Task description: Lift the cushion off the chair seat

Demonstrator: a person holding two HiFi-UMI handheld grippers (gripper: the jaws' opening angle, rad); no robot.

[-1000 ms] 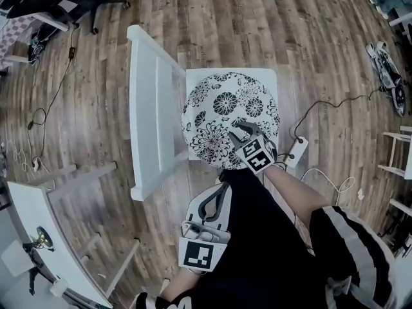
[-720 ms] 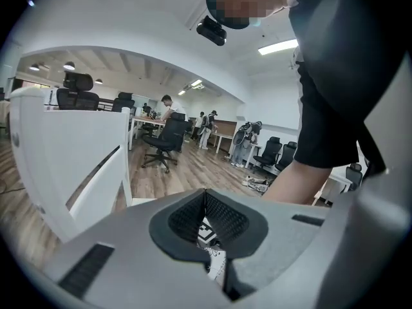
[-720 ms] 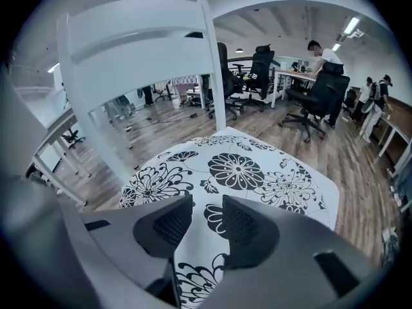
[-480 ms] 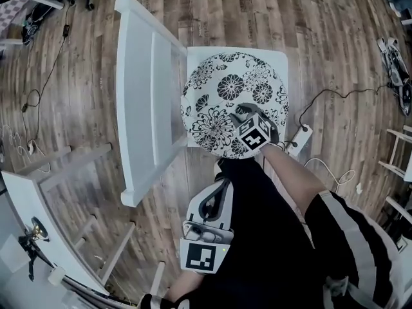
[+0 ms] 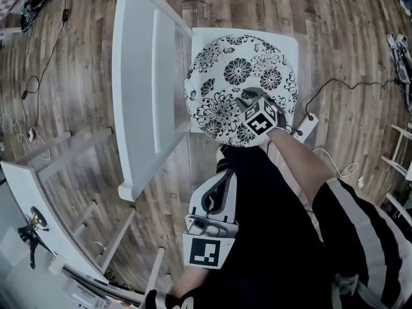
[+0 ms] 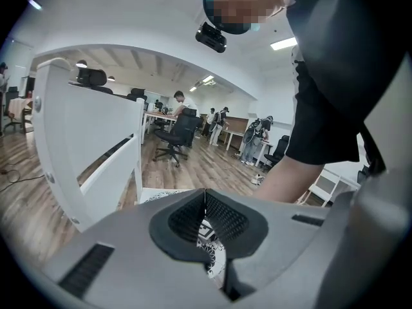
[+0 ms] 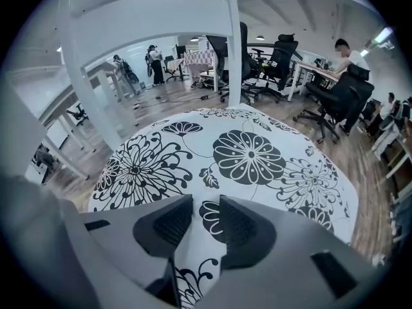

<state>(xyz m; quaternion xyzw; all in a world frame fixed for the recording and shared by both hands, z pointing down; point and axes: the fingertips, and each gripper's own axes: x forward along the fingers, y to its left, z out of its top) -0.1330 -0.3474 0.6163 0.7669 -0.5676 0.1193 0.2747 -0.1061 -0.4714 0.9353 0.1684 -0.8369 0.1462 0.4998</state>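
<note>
Right claw [image 5: 247, 98] has come down closer to the cushion [image 5: 233, 76] vs 1 s ago; chair [image 5: 138, 82] & cushion now sit higher in the head view.

Cushion: round, white w/ black flower print, flat on the white seat [image 5: 287, 38], covering most of it. The backrest is at its 9 o'clock in the head view.

Right claw is over the cushion's 5 o'clock part, tips pointing approx 11 o'clock. In the right gripper view the right claw [image 7: 196, 212] is released: pads apart, gap between them, floral cushion [image 7: 248, 154] showing through it, nothing pinched. Can't tell if the tips touch the fabric.

Left claw [image 5: 223, 177] hangs at 6 o'clock of the seat, off the chair, close to the person's dark shirt. In the left gripper view the left claw [image 6: 205, 206] is clenched, pads together, nothing between.

White power strip [image 5: 308, 126] lies on the wood floor [image 5: 335, 18] at 4 o'clock of the seat.
</note>
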